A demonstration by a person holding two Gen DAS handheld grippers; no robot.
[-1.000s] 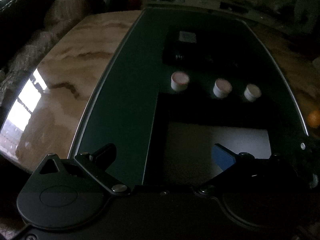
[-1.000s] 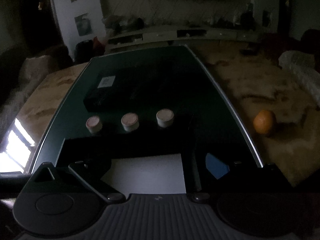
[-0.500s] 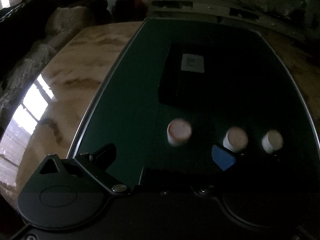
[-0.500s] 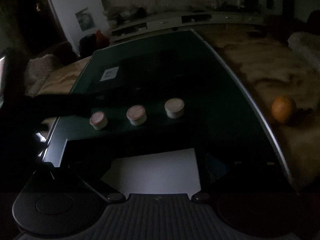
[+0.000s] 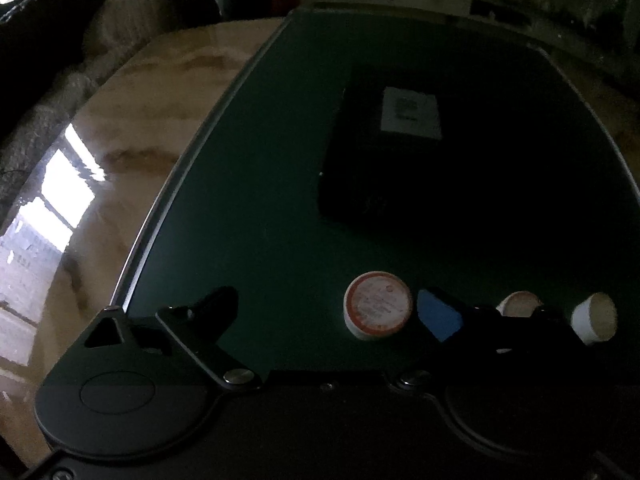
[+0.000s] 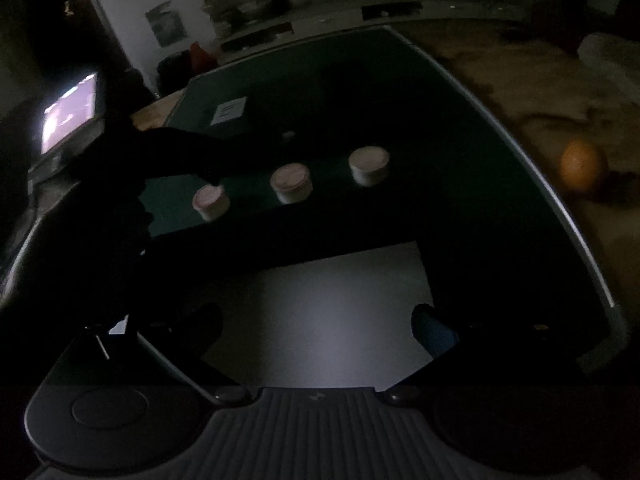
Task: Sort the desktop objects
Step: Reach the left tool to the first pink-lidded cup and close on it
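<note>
Left tool (image 5: 326, 312), jaws spread wide and empty, reaches low toward the leftmost white cup (image 5: 377, 305) on the green bench mat (image 5: 260, 200), likely lining up a grasp, while the right tool (image 6: 316, 326) hangs open, empty, over white paper (image 6: 320, 312).

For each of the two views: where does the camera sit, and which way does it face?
Left wrist: behind the left tool, low over the green mat, facing three small tubs and a black box.
Right wrist: behind the right tool, higher, above white paper; an orange lies right.
Shared: tubs, box, mat.
</note>
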